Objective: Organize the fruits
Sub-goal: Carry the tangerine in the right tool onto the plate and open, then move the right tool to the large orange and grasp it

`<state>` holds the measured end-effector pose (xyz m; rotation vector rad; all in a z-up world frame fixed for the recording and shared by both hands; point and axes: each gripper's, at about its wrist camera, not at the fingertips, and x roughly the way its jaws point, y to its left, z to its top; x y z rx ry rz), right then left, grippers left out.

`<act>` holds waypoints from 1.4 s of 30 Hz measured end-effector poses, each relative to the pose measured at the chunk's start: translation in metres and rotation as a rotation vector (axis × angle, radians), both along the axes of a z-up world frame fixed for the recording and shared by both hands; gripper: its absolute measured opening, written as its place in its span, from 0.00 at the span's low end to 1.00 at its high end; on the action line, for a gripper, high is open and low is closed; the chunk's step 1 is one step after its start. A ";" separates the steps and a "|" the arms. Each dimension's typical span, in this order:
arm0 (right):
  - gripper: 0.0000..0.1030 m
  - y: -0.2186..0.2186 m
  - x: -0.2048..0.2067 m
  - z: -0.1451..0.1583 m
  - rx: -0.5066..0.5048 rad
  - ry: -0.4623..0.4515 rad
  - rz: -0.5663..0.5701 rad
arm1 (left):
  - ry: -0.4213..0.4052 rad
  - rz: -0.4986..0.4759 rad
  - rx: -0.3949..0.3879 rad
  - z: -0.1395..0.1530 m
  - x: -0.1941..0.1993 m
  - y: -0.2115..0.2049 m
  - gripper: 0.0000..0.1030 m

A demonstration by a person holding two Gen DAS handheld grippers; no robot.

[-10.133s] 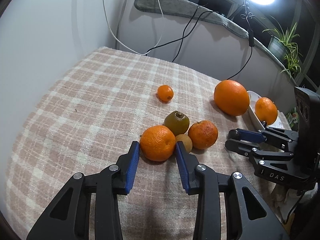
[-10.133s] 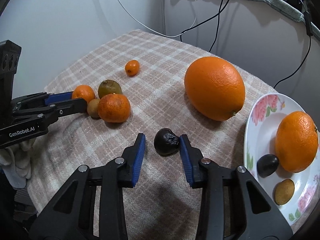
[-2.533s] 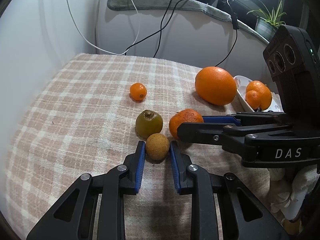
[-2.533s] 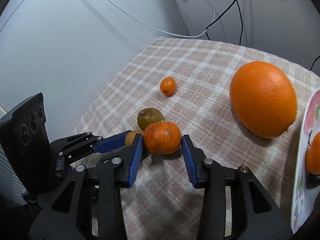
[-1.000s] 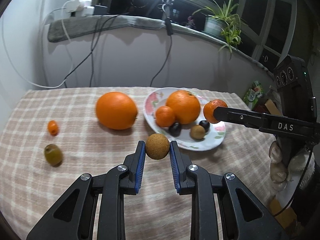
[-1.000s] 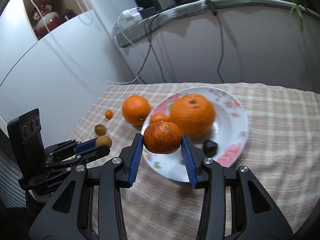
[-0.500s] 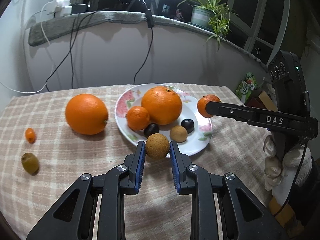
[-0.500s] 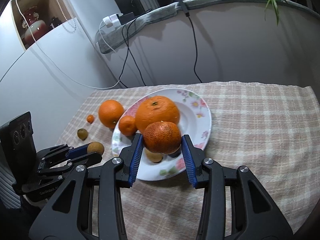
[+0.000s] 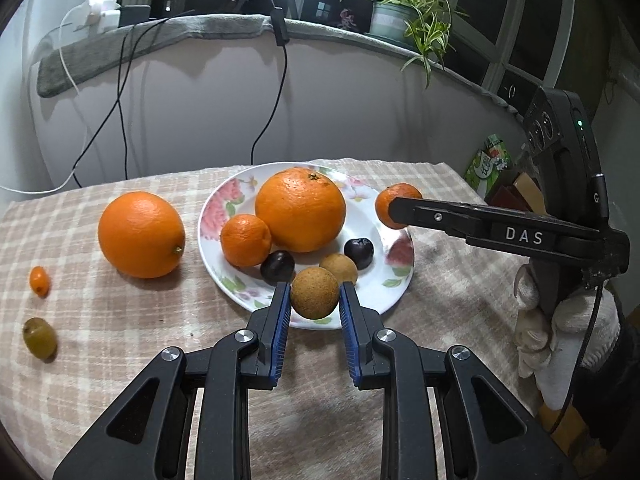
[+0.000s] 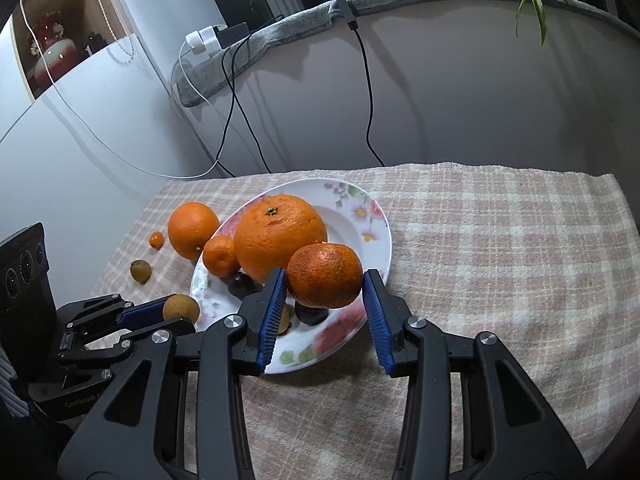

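My left gripper (image 9: 314,295) is shut on a small round brown fruit (image 9: 314,293), held over the near rim of the flowered plate (image 9: 394,280). My right gripper (image 10: 325,276) is shut on a mottled tangerine (image 10: 325,275) above the plate's (image 10: 372,216) near right part; the same tangerine (image 9: 390,200) shows at the right gripper's tip in the left wrist view. On the plate lie a big orange (image 9: 300,209), a small tangerine (image 9: 245,240), two dark fruits (image 9: 277,266) and another brown fruit (image 9: 340,266).
Left of the plate on the checked cloth (image 9: 120,320) sit a large orange (image 9: 141,234), a tiny kumquat (image 9: 39,280) and a greenish kiwi (image 9: 39,338). A gloved hand (image 9: 560,316) holds the right gripper. Cables hang down the wall behind; a potted plant (image 9: 404,20) stands on the ledge.
Both grippers have carried their fruit closer to the plate and slightly lower; the plate now looms larger under them. The grips have not changed.
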<state>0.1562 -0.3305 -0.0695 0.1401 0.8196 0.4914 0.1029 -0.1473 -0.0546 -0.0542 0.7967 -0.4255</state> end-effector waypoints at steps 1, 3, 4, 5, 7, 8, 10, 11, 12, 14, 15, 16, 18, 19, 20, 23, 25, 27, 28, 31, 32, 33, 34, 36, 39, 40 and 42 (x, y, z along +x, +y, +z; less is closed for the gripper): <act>0.40 0.001 0.000 0.000 -0.002 -0.001 0.001 | 0.001 -0.001 0.002 0.000 0.000 -0.001 0.22; 0.40 0.001 0.002 -0.001 -0.007 -0.002 0.002 | 0.002 -0.002 0.005 -0.001 0.001 -0.003 0.22; 0.40 0.002 0.002 -0.001 -0.009 -0.002 0.002 | 0.003 -0.003 0.005 -0.001 0.002 -0.004 0.22; 0.40 0.002 0.003 -0.001 -0.011 -0.002 0.002 | 0.003 -0.003 0.007 -0.001 0.002 -0.004 0.22; 0.40 0.003 0.004 -0.002 -0.014 -0.002 0.000 | 0.004 -0.002 0.009 -0.001 0.003 -0.005 0.22; 0.40 0.003 0.004 -0.002 -0.016 -0.001 -0.001 | 0.004 -0.002 0.009 -0.001 0.003 -0.005 0.22; 0.40 0.003 0.005 -0.003 -0.021 0.000 -0.003 | 0.011 -0.003 0.011 -0.002 0.004 -0.005 0.22; 0.40 0.003 0.006 -0.003 -0.022 0.001 -0.003 | 0.011 -0.003 0.011 -0.002 0.004 -0.005 0.22; 0.40 0.003 0.006 -0.004 -0.024 0.002 -0.004 | 0.012 -0.004 0.011 -0.002 0.004 -0.005 0.22; 0.40 0.004 0.007 -0.004 -0.028 0.002 -0.004 | 0.014 -0.004 0.013 -0.003 0.004 -0.006 0.22; 0.40 0.004 0.007 -0.004 -0.030 0.003 -0.003 | 0.014 -0.004 0.013 -0.003 0.004 -0.006 0.22; 0.40 0.005 0.007 -0.004 -0.032 0.003 -0.002 | 0.018 -0.003 0.014 -0.003 0.005 -0.006 0.22; 0.40 0.006 0.007 -0.005 -0.037 0.004 -0.001 | 0.020 -0.003 0.016 -0.004 0.005 -0.007 0.22; 0.40 0.007 0.008 -0.005 -0.039 0.004 -0.001 | 0.020 -0.003 0.017 -0.004 0.005 -0.007 0.22; 0.40 0.008 0.008 -0.005 -0.040 0.004 -0.001 | 0.019 -0.003 0.017 -0.004 0.005 -0.007 0.22; 0.40 0.008 0.008 -0.005 -0.044 0.001 -0.005 | 0.019 0.000 0.017 -0.003 0.006 -0.006 0.22; 0.40 0.008 0.009 -0.005 -0.045 0.001 -0.006 | 0.017 -0.001 0.019 -0.003 0.006 -0.006 0.22; 0.40 0.008 0.009 -0.006 -0.045 0.002 -0.005 | 0.015 -0.001 0.020 -0.003 0.006 -0.007 0.22; 0.41 0.009 0.008 -0.006 -0.046 0.001 -0.004 | 0.014 -0.002 0.020 -0.003 0.005 -0.007 0.22; 0.50 0.009 0.008 -0.005 -0.045 -0.005 -0.008 | 0.012 -0.003 0.023 -0.003 0.005 -0.007 0.23; 0.64 0.009 0.007 -0.004 -0.043 -0.010 -0.009 | 0.012 -0.002 0.025 -0.003 0.005 -0.007 0.31; 0.69 0.009 0.006 -0.002 -0.042 -0.019 -0.014 | 0.012 -0.001 0.025 -0.003 0.005 -0.006 0.39; 0.74 0.008 0.005 -0.001 -0.041 -0.031 -0.018 | 0.011 -0.001 0.023 -0.003 0.005 -0.006 0.41; 0.76 0.009 0.004 0.003 -0.039 -0.043 -0.016 | 0.011 0.005 0.020 -0.002 0.005 -0.005 0.52; 0.83 0.011 0.003 0.004 -0.043 -0.045 -0.008 | 0.010 0.016 0.019 -0.001 0.005 -0.003 0.68; 0.85 0.012 0.002 0.005 -0.043 -0.047 -0.005 | 0.009 0.017 0.020 0.000 0.005 -0.003 0.68; 0.87 0.013 0.001 0.005 -0.041 -0.050 -0.004 | 0.008 0.020 0.032 0.000 0.005 -0.003 0.71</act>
